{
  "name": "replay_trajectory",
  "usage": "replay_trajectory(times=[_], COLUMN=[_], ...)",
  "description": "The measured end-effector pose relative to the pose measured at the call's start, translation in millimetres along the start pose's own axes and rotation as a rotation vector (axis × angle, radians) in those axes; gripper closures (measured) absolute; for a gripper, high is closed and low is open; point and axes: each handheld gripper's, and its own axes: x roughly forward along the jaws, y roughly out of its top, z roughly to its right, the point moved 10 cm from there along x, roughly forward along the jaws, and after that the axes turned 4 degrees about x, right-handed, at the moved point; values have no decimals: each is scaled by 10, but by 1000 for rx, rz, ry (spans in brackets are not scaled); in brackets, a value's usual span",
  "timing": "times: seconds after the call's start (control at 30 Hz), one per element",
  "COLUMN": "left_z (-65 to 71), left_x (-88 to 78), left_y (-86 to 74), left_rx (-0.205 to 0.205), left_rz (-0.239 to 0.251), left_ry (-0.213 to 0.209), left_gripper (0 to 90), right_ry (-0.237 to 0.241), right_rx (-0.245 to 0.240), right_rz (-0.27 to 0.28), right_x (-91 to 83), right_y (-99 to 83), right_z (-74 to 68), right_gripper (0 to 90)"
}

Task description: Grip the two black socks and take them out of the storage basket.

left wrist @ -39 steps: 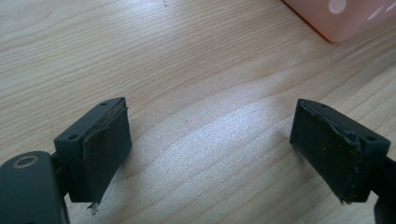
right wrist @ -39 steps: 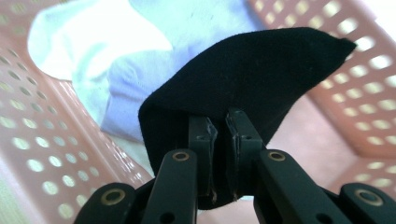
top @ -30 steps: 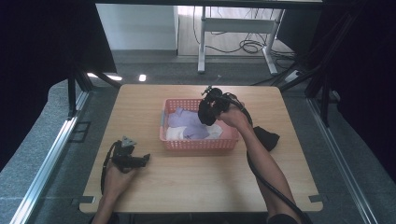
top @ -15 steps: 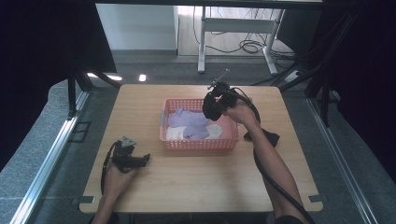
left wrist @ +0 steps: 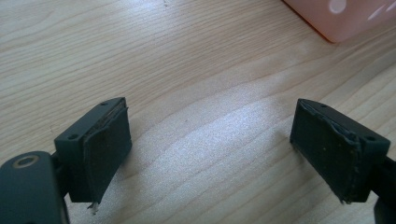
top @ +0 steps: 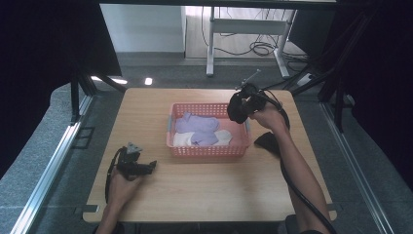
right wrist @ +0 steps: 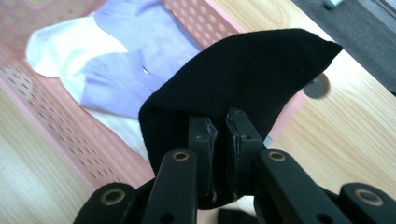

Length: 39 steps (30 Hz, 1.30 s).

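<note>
A black sock (right wrist: 243, 70) hangs from my right gripper (right wrist: 221, 123), whose jaws are shut on its fabric. In the high view that gripper (top: 245, 105) holds the black sock (top: 236, 111) in the air over the right end of a pink mesh basket (top: 209, 150). Inside the basket lie purple socks (top: 196, 123) and a white sock (top: 223, 137). My left gripper (top: 151, 165) rests on the table left of the basket. Its jaws stand wide open over bare wood (left wrist: 210, 140), nothing between them.
A second black sock (top: 268, 141) lies on the wooden table (top: 204, 195) just right of the basket, under the right forearm. A basket corner (left wrist: 345, 18) shows ahead of the left gripper. Table edges run close on all sides, with dark floor beyond.
The right gripper has risen and moved right with the black sock, from over the basket's middle to above its right end. The left gripper has stayed put.
</note>
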Motion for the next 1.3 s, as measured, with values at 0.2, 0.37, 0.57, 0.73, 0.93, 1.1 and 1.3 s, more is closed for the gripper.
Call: replay_trajectory(times=[0.2,0.37,0.57,0.73,0.93,1.1,1.3], left_z=[3,1,1,1,2,3,1], left_x=[-2,-5,-5,-5,-4,-3,-3], left_y=[-2,-6,-6,-6,-5,-3,-5], left_rx=[-3,1,1,1,0,-3,-1], left_rz=[-3,-7,-7,-7,-6,-4,-5], left_ry=[-1,-1,-1,-1,-1,0,0], left_gripper=[121,121,121,121,121,121,121], right_ry=[-30,-58,-82,-101,-124,-132,-139], right_rx=[32,62,97,127,153,170,201], right_rz=[-7,-12,-21,-28,-35,-46,-79], right_x=[-115,-216,-297,-368,-444,-445,-306], right_y=[-196,-357,-562,-709,-882,-1011,-1265], right_z=[202,363,525,636,758,820,880], right_gripper=[819,818,818,818,817,817,815])
